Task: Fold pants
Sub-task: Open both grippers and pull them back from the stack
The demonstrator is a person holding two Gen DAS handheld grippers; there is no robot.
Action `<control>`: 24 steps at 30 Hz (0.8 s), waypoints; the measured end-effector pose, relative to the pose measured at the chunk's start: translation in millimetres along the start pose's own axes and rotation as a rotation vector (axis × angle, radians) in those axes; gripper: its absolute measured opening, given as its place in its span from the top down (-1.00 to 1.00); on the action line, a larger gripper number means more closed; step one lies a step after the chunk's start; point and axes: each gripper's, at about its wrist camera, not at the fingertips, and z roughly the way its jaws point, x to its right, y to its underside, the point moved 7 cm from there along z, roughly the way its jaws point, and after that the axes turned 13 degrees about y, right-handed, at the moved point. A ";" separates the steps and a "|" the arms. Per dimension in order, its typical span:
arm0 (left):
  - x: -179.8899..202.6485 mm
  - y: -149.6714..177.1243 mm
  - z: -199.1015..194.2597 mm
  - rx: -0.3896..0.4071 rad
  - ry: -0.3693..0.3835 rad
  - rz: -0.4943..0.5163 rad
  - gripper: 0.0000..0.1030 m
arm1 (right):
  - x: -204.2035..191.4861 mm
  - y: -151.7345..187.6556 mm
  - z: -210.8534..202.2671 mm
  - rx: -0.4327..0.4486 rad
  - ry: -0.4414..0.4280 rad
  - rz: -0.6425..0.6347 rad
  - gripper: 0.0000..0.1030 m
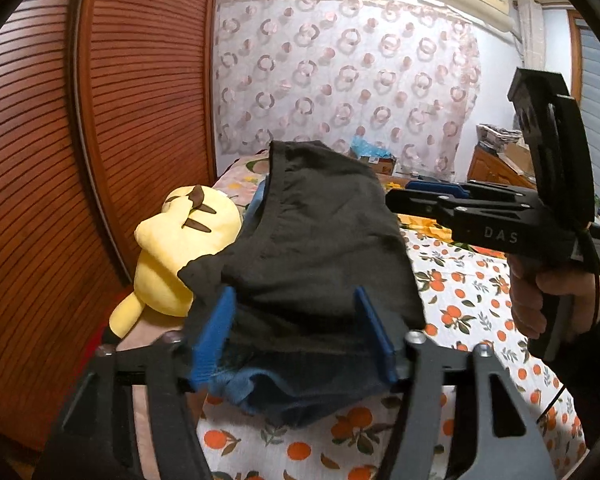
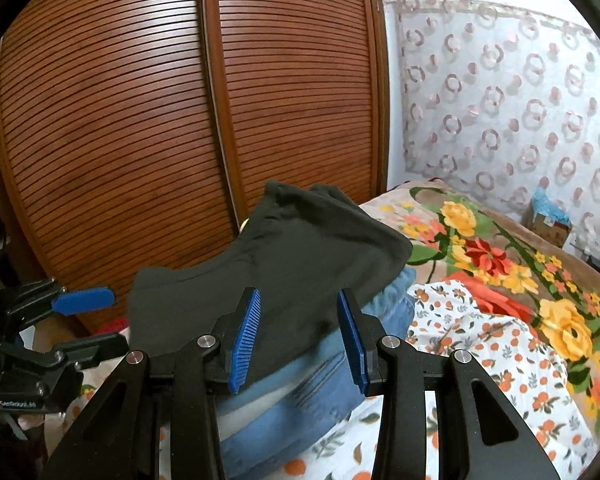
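Observation:
Folded dark grey pants point(image 1: 312, 240) lie on top of a pile of folded blue jeans point(image 1: 260, 396) on the bed. In the right wrist view the grey pants point(image 2: 284, 264) sit on the jeans point(image 2: 312, 392) too. My left gripper point(image 1: 296, 336) is open, its blue pads either side of the pile's near edge. My right gripper point(image 2: 298, 340) is open, its pads spread over the pile's near end, not pinching cloth. The right gripper also shows in the left wrist view point(image 1: 428, 192), and the left gripper in the right wrist view point(image 2: 96, 320).
A yellow plush toy point(image 1: 180, 248) lies left of the pile against the slatted wooden wardrobe point(image 1: 100, 160). The orange-print sheet point(image 1: 472, 300) covers the bed, with a floral blanket point(image 2: 500, 264) behind. A patterned curtain point(image 1: 340, 80) hangs at the back.

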 end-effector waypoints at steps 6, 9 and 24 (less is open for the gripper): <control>10.8 8.9 -17.7 0.013 0.022 0.026 -0.57 | -6.9 12.1 -35.0 0.016 0.036 0.019 0.20; 14.1 12.9 -25.7 0.021 0.029 0.039 -0.61 | -11.5 20.7 -50.5 0.021 0.055 0.024 0.20; 29.0 33.1 -37.8 0.017 0.096 0.054 -0.61 | -28.3 50.8 -97.5 0.018 0.131 0.063 0.04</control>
